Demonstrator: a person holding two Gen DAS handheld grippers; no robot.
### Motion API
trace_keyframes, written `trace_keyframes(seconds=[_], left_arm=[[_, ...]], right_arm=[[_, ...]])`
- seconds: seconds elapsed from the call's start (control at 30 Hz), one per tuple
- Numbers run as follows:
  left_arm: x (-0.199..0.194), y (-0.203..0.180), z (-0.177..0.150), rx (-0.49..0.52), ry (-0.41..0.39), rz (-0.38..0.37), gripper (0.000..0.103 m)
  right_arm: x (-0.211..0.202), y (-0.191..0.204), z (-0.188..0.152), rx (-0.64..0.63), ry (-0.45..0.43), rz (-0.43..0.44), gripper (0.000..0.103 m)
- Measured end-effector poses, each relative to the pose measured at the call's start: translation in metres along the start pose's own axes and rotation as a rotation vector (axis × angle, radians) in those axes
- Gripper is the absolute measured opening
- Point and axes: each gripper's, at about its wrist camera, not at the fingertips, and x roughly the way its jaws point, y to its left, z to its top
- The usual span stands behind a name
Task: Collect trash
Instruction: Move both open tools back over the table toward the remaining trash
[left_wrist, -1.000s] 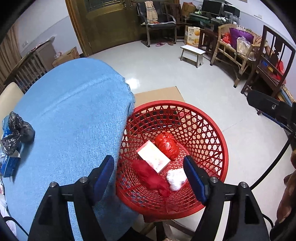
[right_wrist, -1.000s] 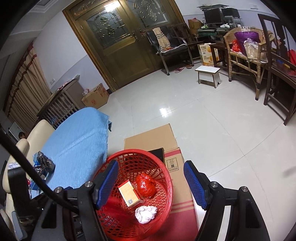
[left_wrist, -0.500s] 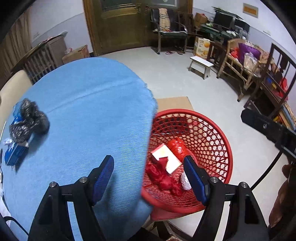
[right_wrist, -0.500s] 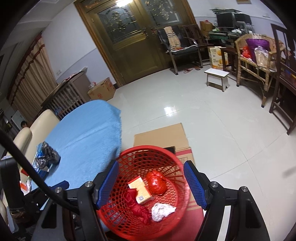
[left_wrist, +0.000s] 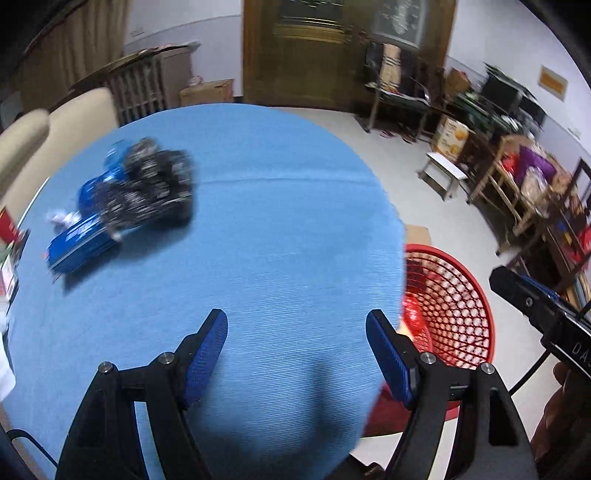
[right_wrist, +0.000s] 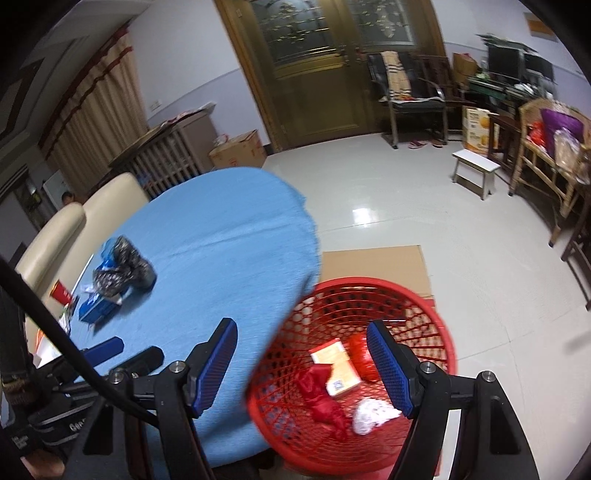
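Note:
A red mesh basket (right_wrist: 436, 325) stands on the floor beside the round table with a blue cloth (left_wrist: 277, 229). It holds a red crumpled bag (right_wrist: 323, 398), a small box (right_wrist: 338, 367), a red wad (right_wrist: 364, 354) and white paper (right_wrist: 373, 415). On the table's far left lie a crumpled black bag (left_wrist: 147, 188) and a blue box (left_wrist: 79, 240); both also show in the right wrist view (right_wrist: 122, 271). My left gripper (left_wrist: 297, 350) is open and empty over the table. My right gripper (right_wrist: 301, 363) is open and empty above the basket's rim.
Flat cardboard (right_wrist: 373, 264) lies on the floor behind the basket. A cream chair (right_wrist: 74, 221) stands at the table's far side. A small stool (right_wrist: 476, 171), wicker chairs (right_wrist: 546, 158) and a wooden door (right_wrist: 314, 74) are across the room.
Both grippers have swung left, from over the basket toward the table. The black bag and blue box now sit nearer the middle of the left wrist view. Both grippers stay open.

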Motion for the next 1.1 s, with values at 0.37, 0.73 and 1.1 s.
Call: trace_keyframes(seconds=[0.37, 0.73, 1.1], left_arm=[[-0.007, 0.131, -0.02, -0.217, -0.015, 0.126, 0.078], [0.004, 0.194, 0.026, -0.004, -0.034, 0.166, 0.078], [0.052, 0.203, 0.067, 0.187, 0.062, 0.16, 0.078]], right_arm=[[0.03, 0.071, -0.016, -0.13, 0.079, 0.06, 0.076], [0.055, 0.114, -0.031, -0.2, 0.143, 0.107, 0.076], [0.069, 0.104, -0.028, -0.171, 0.174, 0.084, 0.076]])
